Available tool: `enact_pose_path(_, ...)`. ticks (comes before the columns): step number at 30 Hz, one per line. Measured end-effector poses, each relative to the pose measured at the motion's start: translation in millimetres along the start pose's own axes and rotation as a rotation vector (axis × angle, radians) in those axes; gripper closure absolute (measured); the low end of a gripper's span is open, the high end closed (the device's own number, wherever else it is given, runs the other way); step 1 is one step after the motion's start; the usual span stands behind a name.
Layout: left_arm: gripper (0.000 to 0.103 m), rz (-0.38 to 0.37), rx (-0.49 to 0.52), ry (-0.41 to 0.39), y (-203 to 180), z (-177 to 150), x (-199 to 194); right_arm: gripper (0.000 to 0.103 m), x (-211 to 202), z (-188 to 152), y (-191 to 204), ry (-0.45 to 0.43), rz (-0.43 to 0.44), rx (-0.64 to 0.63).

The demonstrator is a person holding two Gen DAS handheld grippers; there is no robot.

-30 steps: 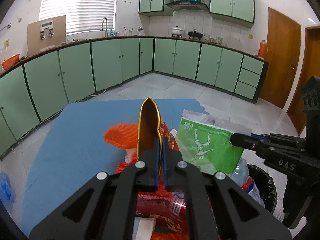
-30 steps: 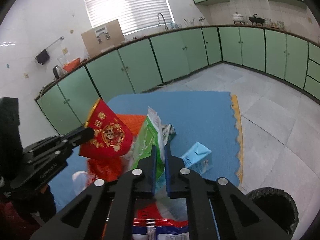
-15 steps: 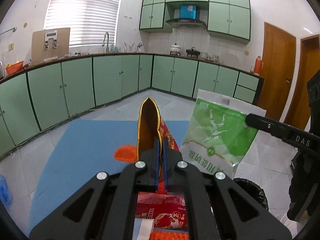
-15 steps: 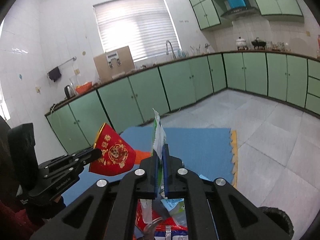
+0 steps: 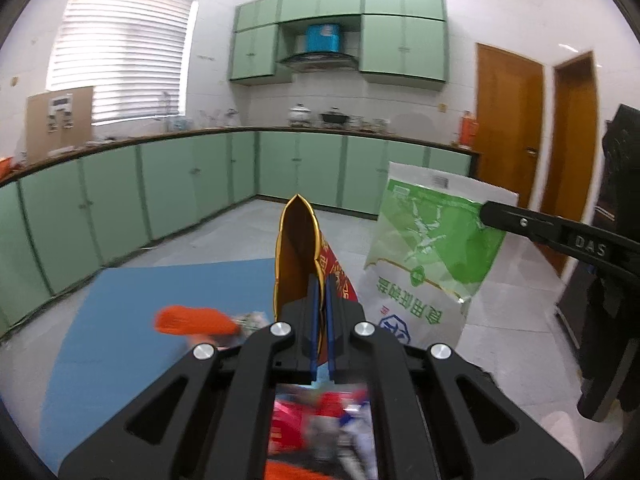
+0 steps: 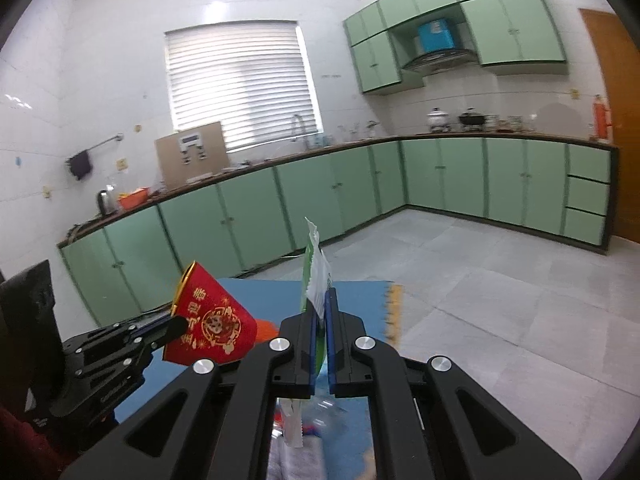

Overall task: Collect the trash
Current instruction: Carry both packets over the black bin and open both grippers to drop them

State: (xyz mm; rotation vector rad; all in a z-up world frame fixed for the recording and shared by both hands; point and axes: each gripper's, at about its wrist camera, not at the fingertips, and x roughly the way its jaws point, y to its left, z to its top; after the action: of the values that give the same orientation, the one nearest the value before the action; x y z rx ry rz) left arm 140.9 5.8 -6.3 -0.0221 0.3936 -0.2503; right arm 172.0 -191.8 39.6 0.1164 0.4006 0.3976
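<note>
My left gripper (image 5: 319,286) is shut on a red and gold paper cup (image 5: 298,252), held high above the floor; the cup also shows in the right wrist view (image 6: 212,322) at the left gripper's tip (image 6: 176,326). My right gripper (image 6: 319,300) is shut on a green and white plastic bag (image 6: 316,276), seen edge-on. In the left wrist view the bag (image 5: 428,252) hangs flat from the right gripper's fingers (image 5: 516,222) to the right of the cup. More trash lies blurred below both grippers on the blue mat (image 5: 160,300).
An orange net piece (image 5: 192,320) lies on the mat. Green base cabinets (image 5: 180,200) run along the walls with grey tiled floor (image 6: 500,280) in front. Two wooden doors (image 5: 508,120) stand at the right.
Both grippers have risen with the cup and the bag. The trash pile and the black bin have dropped out of sight below.
</note>
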Motion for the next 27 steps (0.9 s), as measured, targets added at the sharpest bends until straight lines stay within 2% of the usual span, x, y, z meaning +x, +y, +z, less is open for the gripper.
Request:
enact_pose_path(6, 0.101, -0.148, 0.008, 0.068, -54, -14, 35, 0.099, -28, -26, -50, 0.029, -0.17, 0.051)
enact_pose_path(12, 0.101, -0.227, 0.034, 0.135, -101, -42, 80, 0.099, -40, -69, -105, 0.096, -0.313, 0.124)
enact_pose_path(19, 0.101, -0.279, 0.065, 0.23, -141, -81, 127, 0.099, -29, -111, -138, 0.165, -0.398, 0.15)
enact_pose_path(24, 0.099, -0.314, 0.087, 0.311, -157, -102, 156, 0.099, -26, -137, -157, 0.198, -0.415, 0.203)
enact_pose_path(26, 0.094, -0.323, 0.096, 0.328, -157, -103, 163, 0.095, -25, -141, -166, 0.209, -0.422, 0.219)
enact_pose_path(27, 0.086, -0.324, 0.101, 0.331, -159, -104, 165, 0.094, -25, -141, -168, 0.214, -0.427, 0.225)
